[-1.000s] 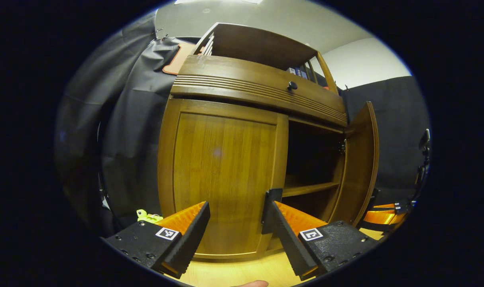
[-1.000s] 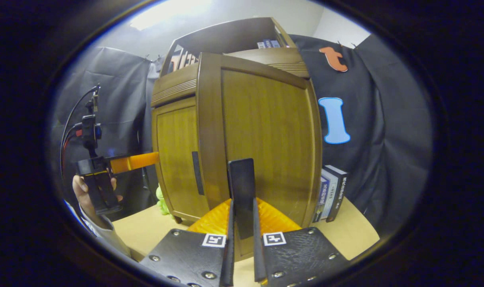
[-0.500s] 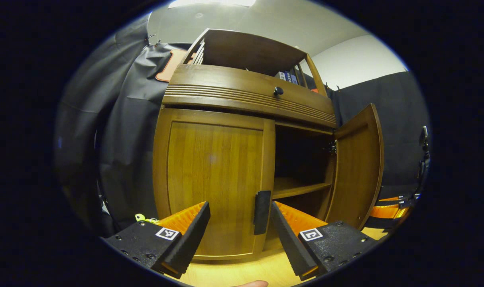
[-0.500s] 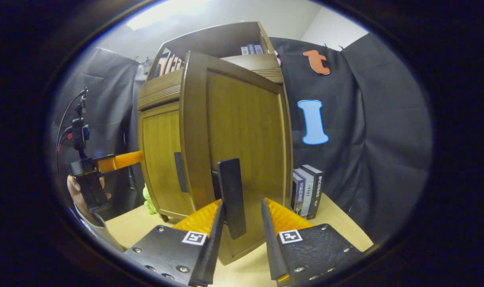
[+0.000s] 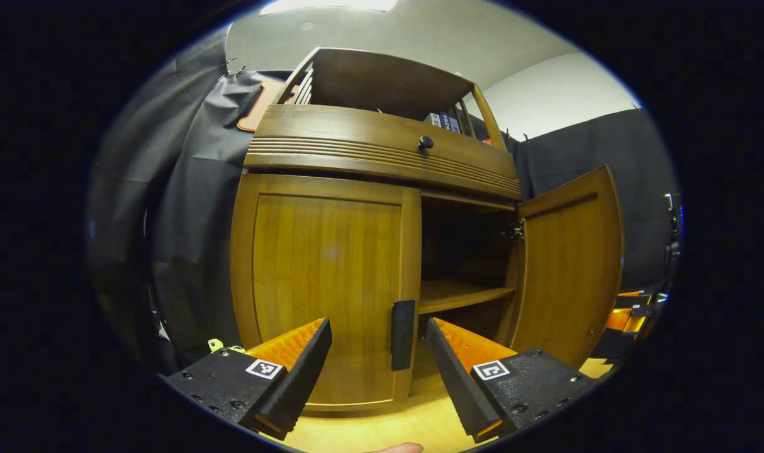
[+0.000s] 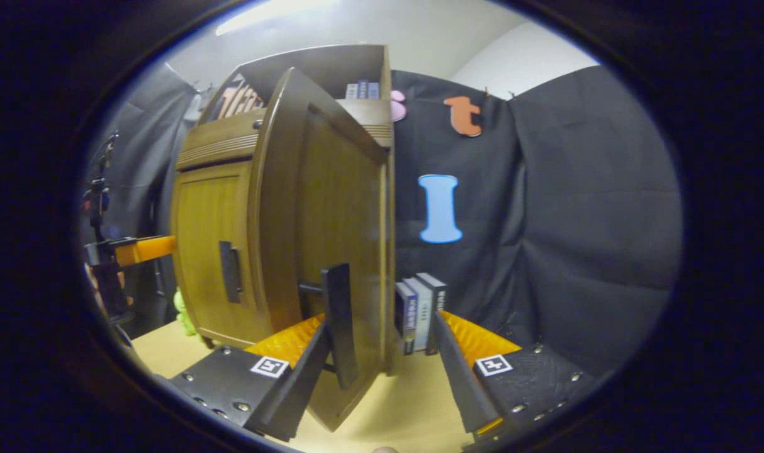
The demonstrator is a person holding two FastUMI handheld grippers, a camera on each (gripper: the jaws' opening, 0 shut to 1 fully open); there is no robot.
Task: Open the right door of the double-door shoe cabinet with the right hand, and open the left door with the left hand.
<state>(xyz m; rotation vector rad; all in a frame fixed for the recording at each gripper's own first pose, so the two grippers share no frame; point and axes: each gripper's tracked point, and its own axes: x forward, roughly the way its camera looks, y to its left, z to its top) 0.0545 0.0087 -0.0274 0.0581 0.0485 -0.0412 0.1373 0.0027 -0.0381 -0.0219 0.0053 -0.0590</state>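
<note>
left gripper (image 5: pixel 377 365) open – black vertical bar handle (image 5: pixel 403 335) of closed brown wooden left door (image 5: pixel 322 283) dead ahead between its fingers | right gripper (image 6: pixel 382 371) released, brown right door (image 6: pixel 322 251) swung open

table (image 6: pixel 413 402) bears cabinet (image 6: pixel 212 251), books (image 6: pixel 420 308).

No text is legible. The books (image 6: pixel 421 309) ahead of the right tool (image 6: pixel 382 371) carry spine lettering too small to read; the tool bodies bear square black-and-white markers (image 6: pixel 268 366).
</note>
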